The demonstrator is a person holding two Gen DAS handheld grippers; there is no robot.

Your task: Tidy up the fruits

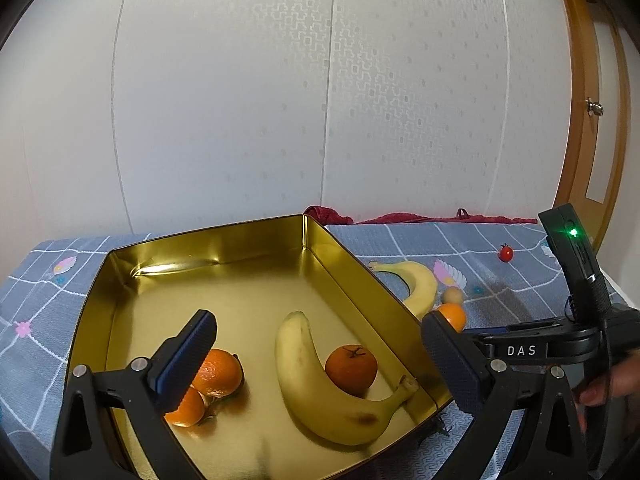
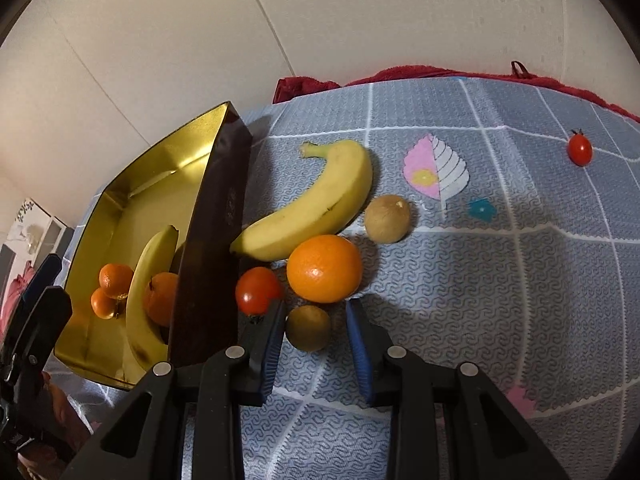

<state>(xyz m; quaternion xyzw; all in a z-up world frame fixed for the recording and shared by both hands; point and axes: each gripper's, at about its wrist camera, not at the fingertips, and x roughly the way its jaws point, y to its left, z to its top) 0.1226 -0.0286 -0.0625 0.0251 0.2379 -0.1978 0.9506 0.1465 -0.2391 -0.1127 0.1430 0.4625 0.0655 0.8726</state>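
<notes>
A gold tin tray (image 1: pixel 224 240) holds a banana (image 1: pixel 320 384) and three mandarins (image 1: pixel 351 369). My left gripper (image 1: pixel 320 324) hovers open over the tray with nothing between its fingers. To the right of the tray, on the blue cloth, lie a banana (image 2: pixel 312 204), an orange (image 2: pixel 324 268), a red tomato (image 2: pixel 258 290) and two kiwis. My right gripper (image 2: pixel 315 308) is open, its fingers standing either side of the near kiwi (image 2: pixel 308 328) with a gap on the right. The far kiwi (image 2: pixel 387 218) lies beside the banana.
A cherry tomato (image 2: pixel 580 150) sits alone at the far right of the cloth. A red towel (image 2: pixel 420 72) runs along the table's back edge against the wall. A wooden door frame (image 1: pixel 580 120) stands to the right. The tray's dark outer wall (image 2: pixel 216 240) is close to the left of my right gripper.
</notes>
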